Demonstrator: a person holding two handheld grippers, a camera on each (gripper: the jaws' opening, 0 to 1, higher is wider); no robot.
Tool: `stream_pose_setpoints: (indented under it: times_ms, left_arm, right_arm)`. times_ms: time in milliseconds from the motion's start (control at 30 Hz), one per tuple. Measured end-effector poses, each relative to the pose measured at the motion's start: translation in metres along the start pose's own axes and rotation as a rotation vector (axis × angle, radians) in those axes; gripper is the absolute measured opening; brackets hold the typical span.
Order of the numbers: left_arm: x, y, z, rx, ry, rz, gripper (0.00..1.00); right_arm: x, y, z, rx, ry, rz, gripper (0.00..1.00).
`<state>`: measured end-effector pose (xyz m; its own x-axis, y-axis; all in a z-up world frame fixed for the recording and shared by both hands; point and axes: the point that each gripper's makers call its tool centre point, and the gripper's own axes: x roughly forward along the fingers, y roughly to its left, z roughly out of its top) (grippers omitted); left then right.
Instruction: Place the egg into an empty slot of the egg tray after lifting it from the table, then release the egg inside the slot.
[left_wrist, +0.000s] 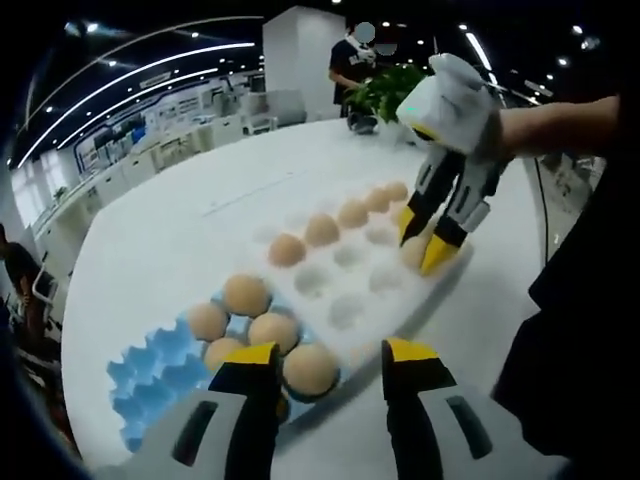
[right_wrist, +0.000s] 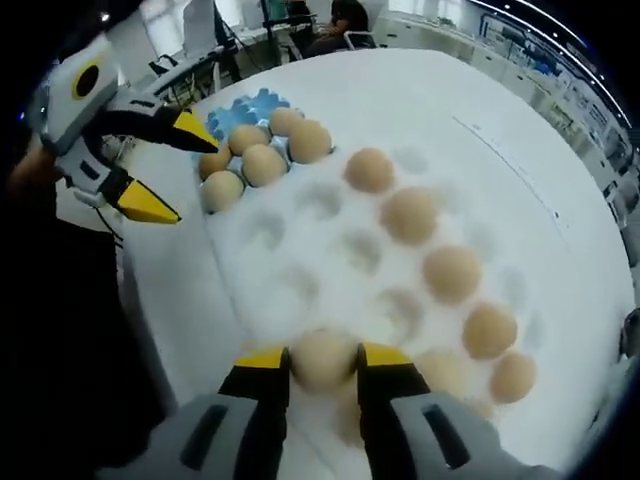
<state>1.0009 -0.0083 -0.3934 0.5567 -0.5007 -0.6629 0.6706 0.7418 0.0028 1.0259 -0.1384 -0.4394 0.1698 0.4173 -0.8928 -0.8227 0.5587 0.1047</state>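
1. I count 2 trays on the white table (left_wrist: 150, 230): a white egg tray (right_wrist: 300, 260) and a blue egg tray (left_wrist: 150, 375) butted against one end of it.
2. In my right gripper view, 5 eggs run in 1 row along the far side of the white tray, from one (right_wrist: 369, 169) by the blue tray to one (right_wrist: 513, 377) at the right end.
3. A cluster of 5 more eggs (right_wrist: 265, 163) sits where the blue tray meets the white tray; my left gripper view shows the same 5 close to its jaws.
4. The egg (right_wrist: 322, 358) I am handling makes 11 in all. It is pale tan, smooth and matt, lighter than the row eggs under this light.
5. That egg sits between the yellow tips of my right gripper (right_wrist: 322, 362), at the near edge of the white tray, over a slot there. Both tips press its sides, so the jaws are closed on it. I cannot tell whether it rests in the slot.
6. My left gripper (left_wrist: 330, 365) has its jaws parted with nothing between them, just beside the nearest egg (left_wrist: 310, 368) of the cluster.
7. In the left gripper view the right gripper (left_wrist: 425, 243) points down at the right edge of the white tray.
8. 1 person (left_wrist: 350, 65) stands beyond the table beside 1 green plant (left_wrist: 385, 92).
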Motion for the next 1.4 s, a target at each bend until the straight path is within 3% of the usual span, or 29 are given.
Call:
stream_pose_setpoints:
  times_ms: [33,267,500,800,1400]
  left_arm:
    - [0.0,-0.003,0.002,0.008,-0.004,-0.008,0.41]
    - [0.003,-0.018,0.006,0.053,-0.013,-0.045,0.42]
    - [0.009,-0.032,0.013,0.083,-0.023,-0.08,0.41]
    - [0.012,-0.038,0.025,0.094,-0.071,-0.074,0.41]
    - [0.022,-0.032,0.037,0.037,-0.114,-0.053,0.41]
  right_arm:
    - [-0.002,0.001,-0.001,0.056,-0.002,0.006,0.27]
    - [-0.007,-0.004,0.005,0.238,-0.101,0.034,0.27]
    - [-0.015,-0.004,0.014,0.341,-0.172,0.062,0.27]
    - [-0.019,0.004,0.034,0.436,-0.251,0.122,0.27]
    - [-0.013,0.03,0.067,0.539,-0.315,0.243,0.27]
